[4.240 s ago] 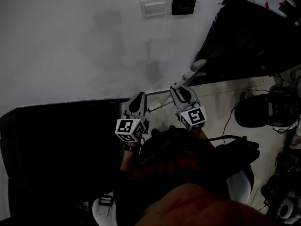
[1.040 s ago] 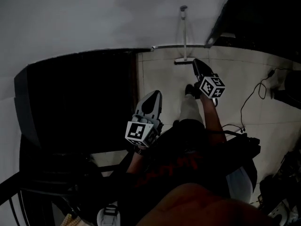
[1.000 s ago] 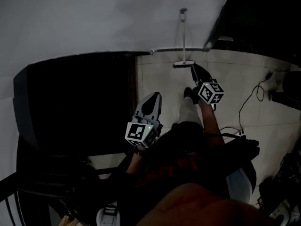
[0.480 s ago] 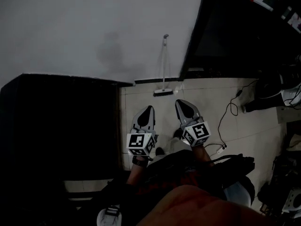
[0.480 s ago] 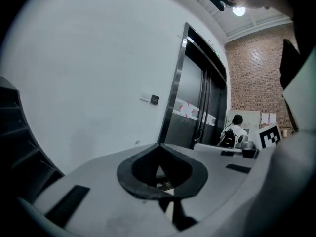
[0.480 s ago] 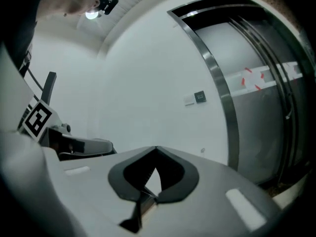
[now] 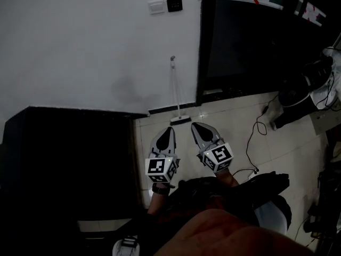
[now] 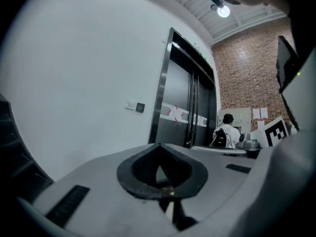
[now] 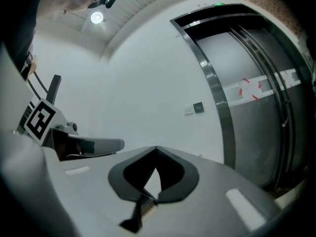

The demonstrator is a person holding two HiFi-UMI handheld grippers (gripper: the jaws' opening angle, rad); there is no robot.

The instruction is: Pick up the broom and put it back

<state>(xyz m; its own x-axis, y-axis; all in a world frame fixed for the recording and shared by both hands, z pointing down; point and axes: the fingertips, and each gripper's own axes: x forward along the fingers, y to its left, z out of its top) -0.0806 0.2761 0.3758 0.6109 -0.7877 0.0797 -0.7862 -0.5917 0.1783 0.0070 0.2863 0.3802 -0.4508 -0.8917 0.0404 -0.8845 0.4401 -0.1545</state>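
- The left gripper (image 7: 165, 131) is hovering above the tiled floor (image 7: 234, 121), its jaws meeting with nothing between them.
- The right gripper (image 7: 196, 126) is hanging just beside it, its jaws likewise pressing together, empty.
- The broom (image 7: 176, 89) is leaning upright against the white wall (image 7: 80, 47), beside the dark elevator door (image 7: 240, 47) and apart from both grippers.

Left gripper view. My left gripper (image 8: 159, 147): jaws closed tip to tip, nothing between them, pointing level into the room. A white wall (image 8: 84, 83) fills the left side and carries two switch plates (image 8: 134, 106), one pale and one dark. Just right of them is an elevator door (image 8: 185, 117) in a metal frame, with a red-and-white strip across it. Farther right are a brick wall (image 8: 247, 68) and a person (image 8: 227, 132) in white, back turned to me. The ceiling lamp (image 8: 223, 11) is lit.
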